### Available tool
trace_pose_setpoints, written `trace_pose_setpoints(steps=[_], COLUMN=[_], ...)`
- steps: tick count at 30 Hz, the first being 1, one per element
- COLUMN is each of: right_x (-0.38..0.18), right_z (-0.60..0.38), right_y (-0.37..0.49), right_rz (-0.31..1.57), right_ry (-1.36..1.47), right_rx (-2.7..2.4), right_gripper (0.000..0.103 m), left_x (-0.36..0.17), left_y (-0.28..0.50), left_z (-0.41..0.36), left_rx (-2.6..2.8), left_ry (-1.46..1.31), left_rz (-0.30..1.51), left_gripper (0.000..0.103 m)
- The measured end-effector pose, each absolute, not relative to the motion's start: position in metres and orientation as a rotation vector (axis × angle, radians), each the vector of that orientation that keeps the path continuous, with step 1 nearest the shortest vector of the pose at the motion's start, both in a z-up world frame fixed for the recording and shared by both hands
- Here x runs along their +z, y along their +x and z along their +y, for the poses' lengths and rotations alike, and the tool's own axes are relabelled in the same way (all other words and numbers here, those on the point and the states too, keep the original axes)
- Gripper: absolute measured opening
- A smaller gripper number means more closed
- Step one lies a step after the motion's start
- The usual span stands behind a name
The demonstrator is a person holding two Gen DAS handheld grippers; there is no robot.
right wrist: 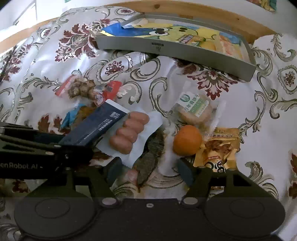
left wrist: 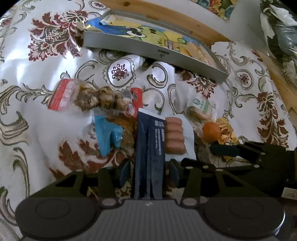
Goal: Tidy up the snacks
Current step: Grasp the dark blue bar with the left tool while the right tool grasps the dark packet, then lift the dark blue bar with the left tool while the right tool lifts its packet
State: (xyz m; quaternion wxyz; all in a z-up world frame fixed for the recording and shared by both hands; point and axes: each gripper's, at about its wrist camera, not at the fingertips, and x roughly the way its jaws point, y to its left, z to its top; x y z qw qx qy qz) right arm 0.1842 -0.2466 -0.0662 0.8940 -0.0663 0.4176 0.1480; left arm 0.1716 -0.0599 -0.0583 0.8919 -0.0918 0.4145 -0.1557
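The left gripper [left wrist: 150, 172] is closest to its camera, and its two fingers are pressed against the sides of a dark navy box [left wrist: 150, 153], which stands lengthwise between them and is lifted over the tablecloth [left wrist: 37, 115]. In the right wrist view the same box [right wrist: 96, 126] points up and to the right from that gripper. The right gripper [right wrist: 148, 171] has its fingers spread apart with nothing between them; under it lie only the cloth and a dark leaf-like pack [right wrist: 148, 163].

Just beyond the box lies a white pack of four sausages [right wrist: 130, 135], touching the box's edge. To the right of it an orange [right wrist: 187, 140] rests on the cloth, beside a yellow snack bag [right wrist: 219, 148]. A little farther is a clear biscuit pack with a green label [right wrist: 194, 109]. On the left side lie a blue wrapper [left wrist: 107, 135] and, behind it, a clear pack of brown lumpy snacks with red ends [left wrist: 96, 96].

Farthest stands a grey tray [right wrist: 167, 47], tilted in the view, near the wooden table edge [right wrist: 204, 14]. Inside it lies one large flat snack bag with a cartoon picture, blue and yellow [right wrist: 176, 34], which fills almost the whole bottom. The other snacks are all outside the tray, on the cloth.
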Motion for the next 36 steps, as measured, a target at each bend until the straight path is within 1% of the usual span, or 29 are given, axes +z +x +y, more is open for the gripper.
trace_pose_setpoints(steps=[1, 3, 4, 5, 7, 9, 10, 16, 24, 27, 29, 31, 32, 36], right_x=[-0.066, -0.066, -0.065, -0.063, -0.062, -0.06, -0.058, -0.049, -0.037, -0.045, -0.052, -0.058, -0.058, -0.05], right_z=[-0.248, -0.247, -0.246, -0.244, -0.24, -0.241, -0.242, -0.246, -0.248, -0.247, -0.251, -0.256, -0.258, -0.252], right_y=[0.185, 0.185, 0.183, 0.181, 0.177, 0.174, 0.173, 0.162, 0.15, 0.157, 0.165, 0.172, 0.173, 0.162], right_rz=[0.87, 0.872, 0.872, 0.872, 0.867, 0.871, 0.871, 0.863, 0.868, 0.894, 0.932, 0.961, 0.964, 0.929], right_ry=[-0.124, -0.124, -0.123, -0.128, -0.159, -0.153, -0.149, -0.14, -0.047, -0.012, 0.04, 0.109, 0.13, 0.047], right_rx=[0.31, 0.319, 0.331, 0.33, 0.326, 0.321, 0.313, 0.312, 0.395, 0.398, 0.4, 0.399, 0.396, 0.383], right_gripper=[0.069, 0.062, 0.054, 0.052, 0.05, 0.042, 0.035, 0.031, 0.031, 0.033, 0.038, 0.038, 0.035, 0.031], left_x=[-0.059, -0.059, -0.06, -0.06, -0.06, -0.06, -0.059, -0.057, -0.055, -0.056, -0.056, -0.057, -0.057, -0.055], left_y=[0.173, 0.173, 0.171, 0.17, 0.169, 0.167, 0.166, 0.157, 0.146, 0.145, 0.144, 0.143, 0.143, 0.141], left_z=[-0.06, -0.06, -0.061, -0.062, -0.06, -0.058, -0.056, -0.055, -0.051, -0.051, -0.05, -0.05, -0.05, -0.051], left_rx=[-0.324, -0.325, -0.323, -0.326, -0.328, -0.327, -0.325, -0.318, -0.309, -0.308, -0.308, -0.306, -0.305, -0.301], left_ry=[-0.194, -0.186, -0.17, -0.157, -0.16, -0.176, -0.184, -0.195, -0.217, -0.213, -0.214, -0.218, -0.218, -0.218], left_rz=[0.863, 0.862, 0.86, 0.858, 0.856, 0.859, 0.861, 0.868, 0.872, 0.87, 0.869, 0.868, 0.868, 0.871], left_gripper=[0.051, 0.048, 0.041, 0.037, 0.036, 0.035, 0.034, 0.032, 0.031, 0.031, 0.031, 0.031, 0.031, 0.03])
